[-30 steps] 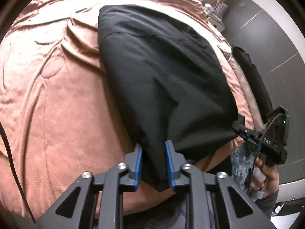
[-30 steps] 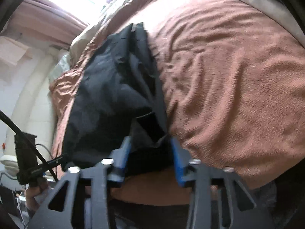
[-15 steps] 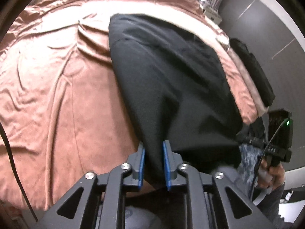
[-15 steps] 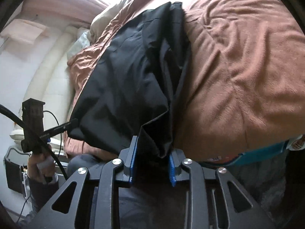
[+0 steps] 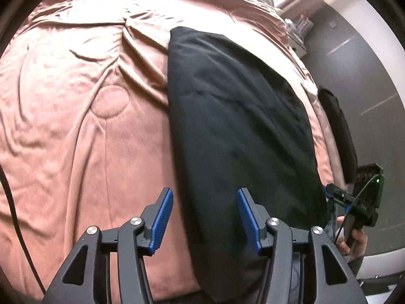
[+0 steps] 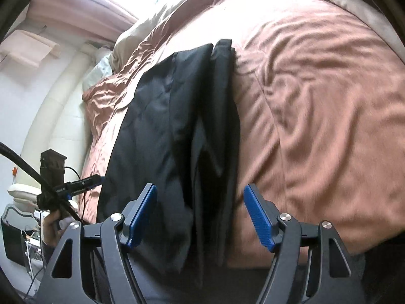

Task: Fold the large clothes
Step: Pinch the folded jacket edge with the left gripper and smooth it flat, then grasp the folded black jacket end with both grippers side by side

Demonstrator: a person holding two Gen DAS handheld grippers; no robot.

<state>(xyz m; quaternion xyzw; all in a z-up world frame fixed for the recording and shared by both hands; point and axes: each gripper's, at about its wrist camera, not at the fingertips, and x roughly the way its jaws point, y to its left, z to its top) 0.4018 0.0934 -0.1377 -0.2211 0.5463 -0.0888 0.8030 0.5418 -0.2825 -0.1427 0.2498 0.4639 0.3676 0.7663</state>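
Garment (image 5: 240, 131) foot hidden below frame edge

Rumpled pink bedspread (image 5: 76, 126), grey wall (image 5: 359, 71)

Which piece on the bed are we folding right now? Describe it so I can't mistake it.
Start from the pinkish-brown bedspread that covers the bed. Lying on it, running from the near edge toward the far side, is a long black garment, folded lengthwise into a strip. It is the only dark cloth on top of the spread; another dark item sits off the bed's right edge.

No legible text; markings on hand-held gripper (image 5: 364, 206) blurred.
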